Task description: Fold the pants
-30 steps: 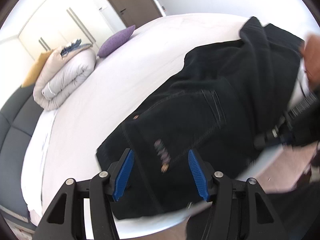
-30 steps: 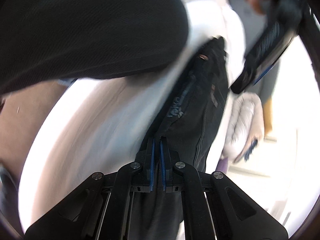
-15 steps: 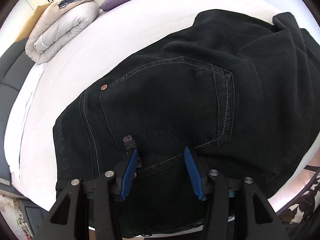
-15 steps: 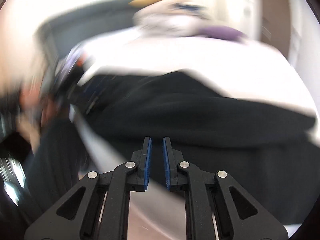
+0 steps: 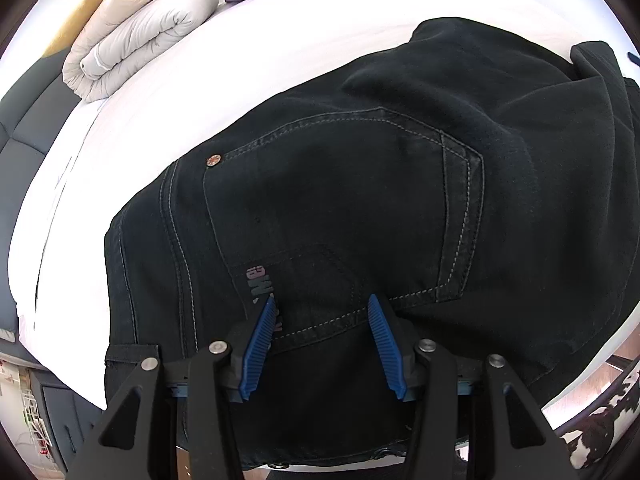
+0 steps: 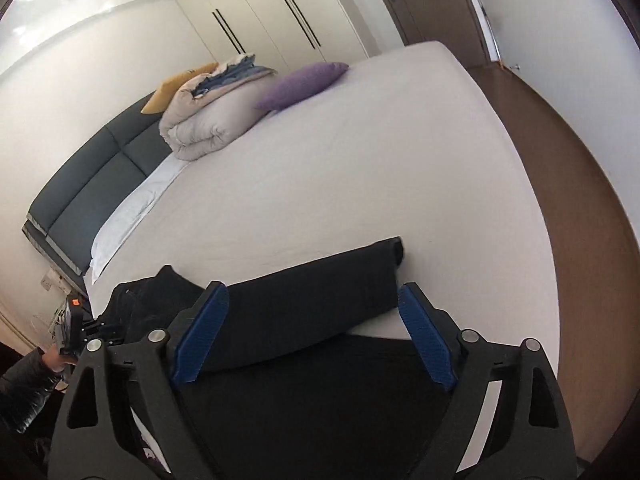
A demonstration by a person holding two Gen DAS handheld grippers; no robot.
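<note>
Black pants point(image 5: 360, 208) are lying on the white bed point(image 5: 248, 64), filling the centre of the left wrist frame (back pocket up). Left gripper point(image 5: 320, 332) is hovering over the waistband, fingers half spread, gripping nothing. Right gripper point(image 6: 312, 336) is opening wide above a folded leg at lower centre. Duvet point(image 6: 208, 120) is sitting upper left.

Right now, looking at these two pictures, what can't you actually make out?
- Left wrist view: the pants' waistband, hidden behind the left claw; their printed patch, partly covered by a blue pad.
- Left wrist view: the leg ends, cut off at the right edge.
- Right wrist view: fabric under the opening right claw, masked by its frame.
- Right wrist view: the blue bundle on the folded duvet, too small to identify.
</note>
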